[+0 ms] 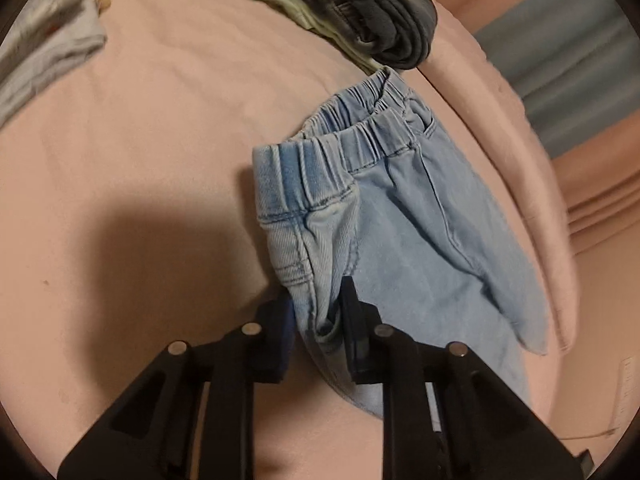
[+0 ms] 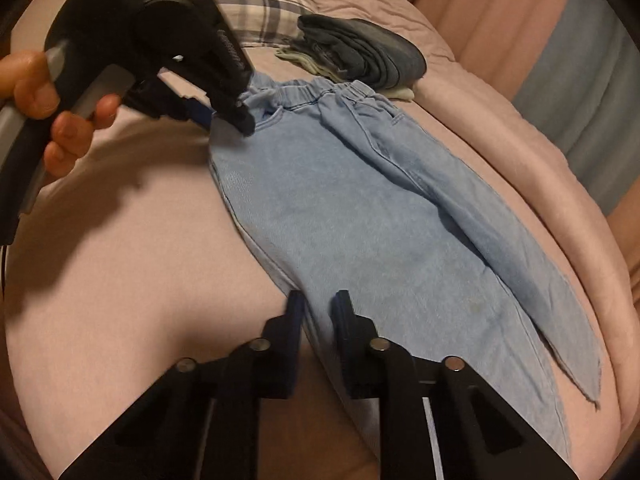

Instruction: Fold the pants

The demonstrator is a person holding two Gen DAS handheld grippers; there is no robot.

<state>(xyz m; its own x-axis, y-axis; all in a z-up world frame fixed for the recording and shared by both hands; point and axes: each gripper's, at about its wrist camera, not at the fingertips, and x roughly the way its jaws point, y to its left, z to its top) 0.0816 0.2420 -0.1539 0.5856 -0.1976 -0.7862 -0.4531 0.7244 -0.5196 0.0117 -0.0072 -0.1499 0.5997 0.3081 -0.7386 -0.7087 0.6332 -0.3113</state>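
I've got the left hand-held gripper [image 1: 316,320] pinching the pants [image 2: 360,216] near the waistband at 11 o'clock, right hand-held gripper [image 2: 318,312] clamping their edge on the bed [image 2: 120,280].

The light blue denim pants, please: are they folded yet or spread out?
Folded lengthwise: light blue denim pants have one leg lying atop the other, full length across the bed.

The pants [image 2: 360,216] are light blue denim with an elastic waistband [image 1: 320,160]. They lie on the pink bed, folded lengthwise with 1 leg over the other, waistband at the far end, leg ends near and right.
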